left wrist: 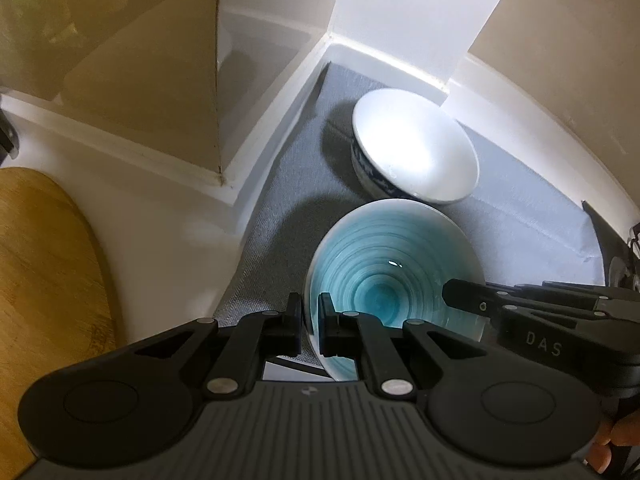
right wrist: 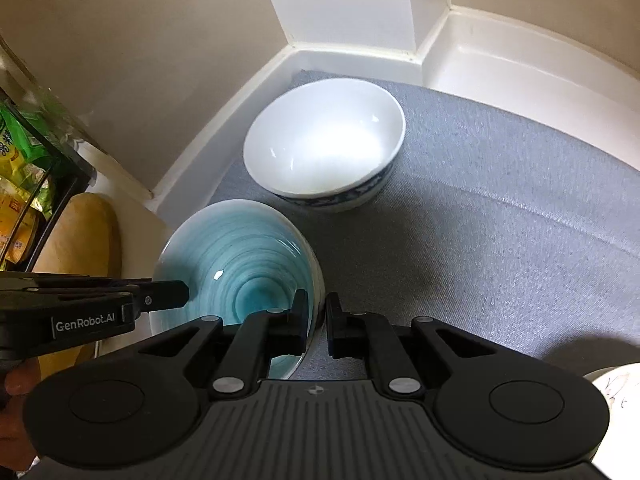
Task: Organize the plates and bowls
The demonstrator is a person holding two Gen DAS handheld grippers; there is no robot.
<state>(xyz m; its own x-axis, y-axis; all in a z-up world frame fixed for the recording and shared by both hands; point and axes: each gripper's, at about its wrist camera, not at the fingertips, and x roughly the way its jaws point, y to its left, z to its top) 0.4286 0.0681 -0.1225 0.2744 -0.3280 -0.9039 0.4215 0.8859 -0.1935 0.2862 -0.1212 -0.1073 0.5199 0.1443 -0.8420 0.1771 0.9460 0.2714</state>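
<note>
Off to the far left of the left gripper (left wrist: 310,326), a wooden cutting board (left wrist: 48,264) lies on the white counter (left wrist: 160,216), and ahead of it to the left a tan cabinet panel (left wrist: 160,80) stands up from a white ledge. The left gripper itself points steeply down and is clamped narrow on the left rim of the teal bowl (left wrist: 390,268), one finger outside the wall and one inside. That bowl, glazed in blue-green rings, sits on the grey mat (left wrist: 272,216) directly in front of both tools and between them. Just beyond the teal bowl, farther ahead of the fingertips and nearly touching its far rim, rests a white bowl with a blue patterned band (left wrist: 416,148), tucked close to the white corner post (left wrist: 420,12). From the right wrist view, the left tool comes in from the left edge with its tips on the teal bowl's (right wrist: 240,264) near-left rim, and packaged goods on a black rack (right wrist: 24,184) show further left. The right gripper (right wrist: 318,326) is likewise pinched narrow on the bowl's right rim, its left finger inside the bowl and its right finger outside over the mat (right wrist: 500,220). The white bowl (right wrist: 324,140) stands ahead of these tips. At the far right, beside the right gripper's body, the edge of a white dish (right wrist: 612,392) peeks in.
</note>
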